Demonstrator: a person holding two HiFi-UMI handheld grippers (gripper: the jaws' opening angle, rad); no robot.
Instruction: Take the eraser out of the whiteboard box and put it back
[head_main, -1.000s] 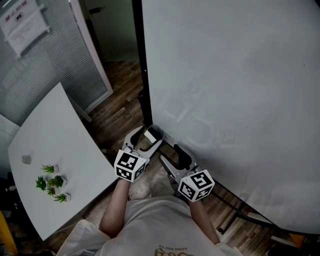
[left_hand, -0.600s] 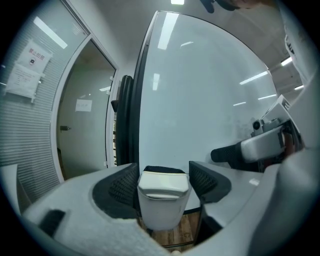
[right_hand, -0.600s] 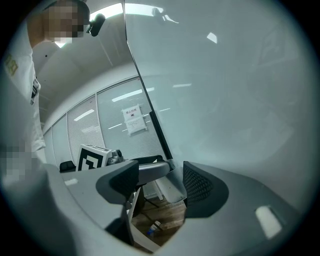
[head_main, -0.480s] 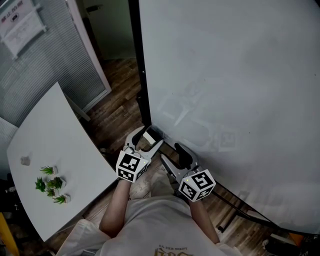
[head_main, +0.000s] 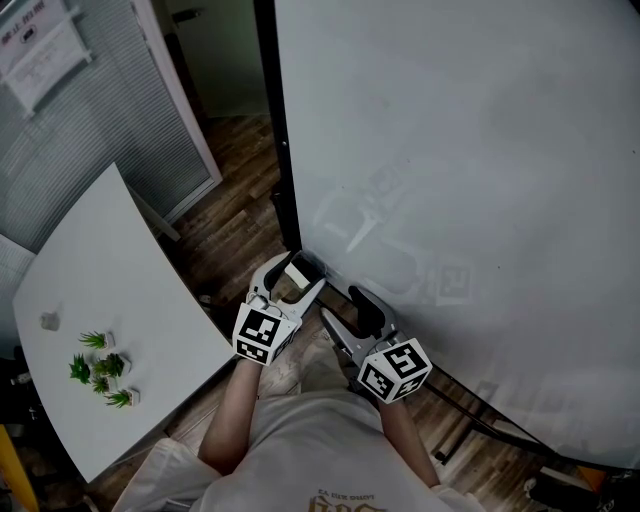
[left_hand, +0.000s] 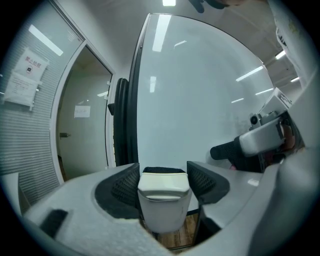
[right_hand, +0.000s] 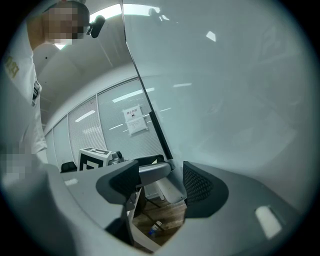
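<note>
1. since the earlier frame the left gripper (head_main: 297, 272) has narrowed its jaws round the eraser (left_hand: 164, 181); it has barely shifted otherwise, and the right gripper (head_main: 338, 304) has kept its place.
2. the eraser stands in the box (left_hand: 164, 220) at the lower left corner of the whiteboard (head_main: 460, 150), its pale top sticking up and its black felt on the side towards the board.
3. the left jaws are closing with the eraser between them. the pads sit right at its two sides, but this does not yet look like a firm grip.
4. the right jaws are spread and grasp nothing; it hangs just beside the left one, below the board's edge.
5. step in hand, as a judgement: the first grasp, with the eraser not yet taken out of the box.
6. the next move likely calls for closing fully on the eraser's sides, then lifting it straight up clear of the box's walls. pulling it aslant could catch it on the rim.
7. writing: a notice (left_hand: 27, 80) hangs on the glass wall to the left, with a red mark at its top and print too small to read.
8. the print on the person's shirt at the bottom of the head view is cut off, and no brand shows on the eraser or the box.
</note>
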